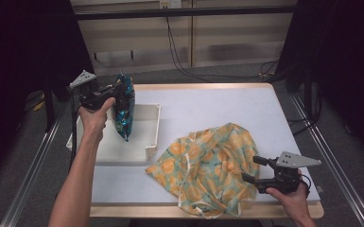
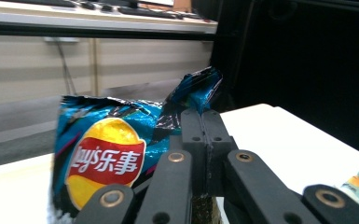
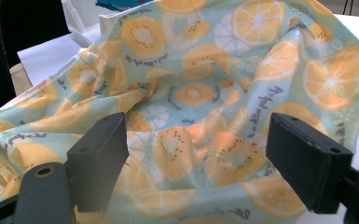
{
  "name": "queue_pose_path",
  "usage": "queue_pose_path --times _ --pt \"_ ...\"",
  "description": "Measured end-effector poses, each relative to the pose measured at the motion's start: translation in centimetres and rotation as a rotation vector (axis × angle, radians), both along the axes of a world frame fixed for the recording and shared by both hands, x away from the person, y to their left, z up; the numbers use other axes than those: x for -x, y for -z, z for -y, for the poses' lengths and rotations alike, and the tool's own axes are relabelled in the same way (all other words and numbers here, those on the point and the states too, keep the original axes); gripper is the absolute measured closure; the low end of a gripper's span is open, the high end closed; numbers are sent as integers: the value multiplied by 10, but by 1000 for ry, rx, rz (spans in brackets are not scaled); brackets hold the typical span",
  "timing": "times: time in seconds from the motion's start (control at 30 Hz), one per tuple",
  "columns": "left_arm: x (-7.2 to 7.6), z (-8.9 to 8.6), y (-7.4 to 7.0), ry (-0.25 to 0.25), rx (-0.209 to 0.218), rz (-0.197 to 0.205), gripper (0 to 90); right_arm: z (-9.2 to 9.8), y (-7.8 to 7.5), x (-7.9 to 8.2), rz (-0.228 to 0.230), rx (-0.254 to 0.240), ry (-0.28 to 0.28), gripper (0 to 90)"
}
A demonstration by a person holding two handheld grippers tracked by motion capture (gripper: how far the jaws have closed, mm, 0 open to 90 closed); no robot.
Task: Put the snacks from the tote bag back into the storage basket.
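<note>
A blue Lay's chip bag (image 1: 124,109) hangs upright over the white tray (image 1: 152,126) at the table's left. My left gripper (image 1: 116,90) is shut on its crumpled top edge. In the left gripper view the black jaws (image 2: 205,119) meet on the foil, and the yellow-and-red logo of the chip bag (image 2: 102,158) faces the camera. A cloth bag (image 1: 208,165) printed with oranges and kiwis lies rumpled at the table's front. My right gripper (image 1: 253,169) rests at its right edge, open. In the right gripper view the cloth bag (image 3: 214,70) spreads between and beyond the wide jaws of this gripper (image 3: 198,154).
The white table (image 1: 217,104) has bare surface at the back and right. Metal rails run along both sides of it. Cables lie on the floor behind. The tray's corner (image 3: 81,18) shows past the cloth in the right gripper view.
</note>
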State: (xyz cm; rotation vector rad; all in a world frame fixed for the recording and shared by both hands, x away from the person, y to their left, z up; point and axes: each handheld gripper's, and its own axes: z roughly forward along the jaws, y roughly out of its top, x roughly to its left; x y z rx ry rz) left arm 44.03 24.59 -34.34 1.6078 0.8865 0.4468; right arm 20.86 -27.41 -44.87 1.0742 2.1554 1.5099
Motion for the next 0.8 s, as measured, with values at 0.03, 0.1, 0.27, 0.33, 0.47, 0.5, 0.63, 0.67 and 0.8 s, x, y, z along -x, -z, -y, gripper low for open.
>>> queue_pose_path --times 0.03,0.1,0.27,0.33,0.47,0.5,0.63,0.67,0.8 --pt "-1 3 2 5 -3 -2 900 0 0 0 -2 -1 1 204" --pt "-4 8 6 23 -7 -3 900 1 0 0 -2 0 2 205" --pt "-9 19 14 46 18 -13 899 0 0 1 -2 2 1 205" --pt "-12 24 18 56 21 -13 898 0 0 1 -1 1 -1 204" --pt "-17 34 24 72 18 -28 898 0 1 0 -2 2 -2 204" --pt "-17 34 24 72 18 -28 897 0 1 0 -2 0 -4 204" --pt "-25 42 31 92 13 -50 896 1 1 1 -5 3 0 196" --pt "-25 43 32 93 15 -52 896 1 1 1 -8 8 -6 192" --pt "-28 48 32 85 3 -68 892 1 1 0 -5 13 -10 192"
